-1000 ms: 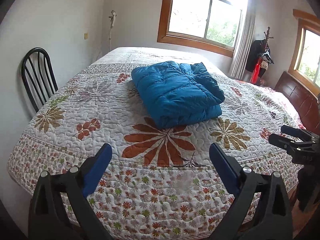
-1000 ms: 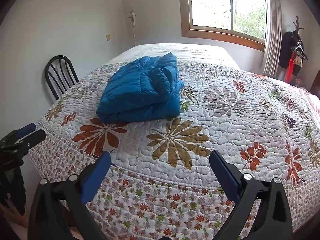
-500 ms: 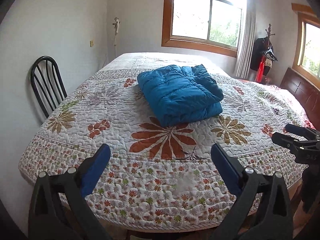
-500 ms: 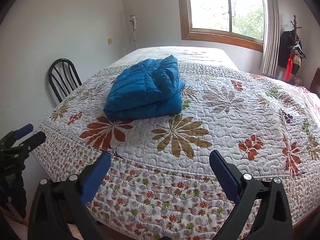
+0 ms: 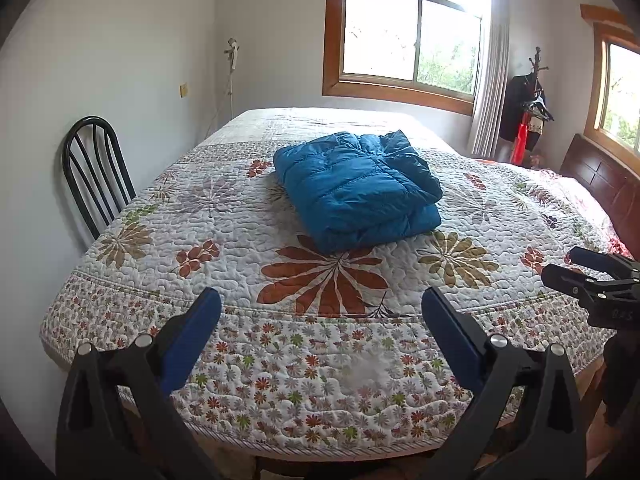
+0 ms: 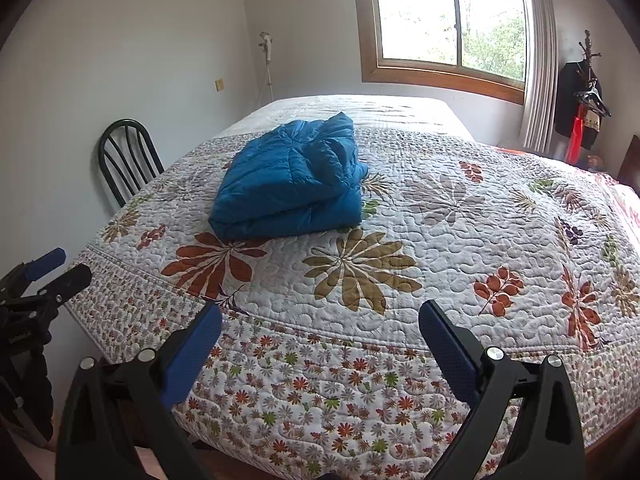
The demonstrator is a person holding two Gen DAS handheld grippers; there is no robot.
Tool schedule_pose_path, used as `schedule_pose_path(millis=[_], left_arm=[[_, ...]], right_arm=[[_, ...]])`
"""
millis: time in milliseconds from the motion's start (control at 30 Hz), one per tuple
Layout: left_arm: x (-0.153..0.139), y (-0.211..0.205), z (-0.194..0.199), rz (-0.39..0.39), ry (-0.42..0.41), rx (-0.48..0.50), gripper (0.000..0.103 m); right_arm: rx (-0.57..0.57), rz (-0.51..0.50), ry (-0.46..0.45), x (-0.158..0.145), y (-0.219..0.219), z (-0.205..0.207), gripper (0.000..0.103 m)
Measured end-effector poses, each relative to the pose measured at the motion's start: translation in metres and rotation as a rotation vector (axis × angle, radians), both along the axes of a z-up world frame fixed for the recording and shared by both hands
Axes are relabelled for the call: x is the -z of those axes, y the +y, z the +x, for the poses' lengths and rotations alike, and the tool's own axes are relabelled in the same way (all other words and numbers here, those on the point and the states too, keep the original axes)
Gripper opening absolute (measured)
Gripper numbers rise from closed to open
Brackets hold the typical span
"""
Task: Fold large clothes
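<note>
One folded blue quilted puffer jacket (image 5: 356, 190) is being shown lying on the bed's white floral quilted bedspread (image 5: 224, 216), well apart from both tools; in the left wrist view it is sitting at about 12 o'clock from the left gripper (image 5: 320, 308), in the right wrist view (image 6: 290, 184) at about 11 o'clock from the right gripper (image 6: 320, 322). Both sets of jaws are being held spread wide, released and grasping nothing, out past the near edge of the bed.

A dark wooden headboard (image 5: 600, 180) and a second wood-framed window (image 5: 616, 92) are being shown at 3 o'clock in the left view only, where the right gripper's tips are also being seen at the 3 o'clock edge. In the right view only one wood-framed window (image 6: 448, 24) is being seen, and the left gripper's tips are showing at the 9 o'clock edge. One black metal spindle-back chair (image 5: 96, 172) and one coat stand hung with dark clothes (image 5: 528, 112) are being counted in both views.
</note>
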State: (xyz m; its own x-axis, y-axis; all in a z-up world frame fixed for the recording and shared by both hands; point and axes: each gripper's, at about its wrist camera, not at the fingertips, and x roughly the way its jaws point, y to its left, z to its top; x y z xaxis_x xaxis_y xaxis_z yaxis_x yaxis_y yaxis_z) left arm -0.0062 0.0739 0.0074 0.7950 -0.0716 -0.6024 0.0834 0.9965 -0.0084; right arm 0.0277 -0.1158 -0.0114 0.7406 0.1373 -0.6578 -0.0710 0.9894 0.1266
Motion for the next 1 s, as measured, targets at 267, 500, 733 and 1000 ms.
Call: schedule_pose_path(millis=[267, 500, 733, 1000], left_arm=[[-0.0002, -0.0001, -0.0005, 0.002, -0.001, -0.001, 0.100], [-0.0001, 0.0005, -0.0003, 0.001, -0.001, -0.002, 0.100], [0.0004, 0.0009, 0.0001, 0.002, 0.002, -0.003, 0.100], [0.0011, 0.0018, 0.0014, 0.004, 0.005, -0.005, 0.100]], right_arm=[[-0.007, -0.001, -0.001, -0.0021, 0.0011, -0.0013, 0.099], [-0.008, -0.002, -0.001, -0.0020, 0.0011, -0.0010, 0.099], [-0.011, 0.000, 0.003, -0.0013, 0.0011, 0.0007, 0.099], [-0.017, 0.002, 0.004, 0.0000, -0.0001, 0.0025, 0.099]])
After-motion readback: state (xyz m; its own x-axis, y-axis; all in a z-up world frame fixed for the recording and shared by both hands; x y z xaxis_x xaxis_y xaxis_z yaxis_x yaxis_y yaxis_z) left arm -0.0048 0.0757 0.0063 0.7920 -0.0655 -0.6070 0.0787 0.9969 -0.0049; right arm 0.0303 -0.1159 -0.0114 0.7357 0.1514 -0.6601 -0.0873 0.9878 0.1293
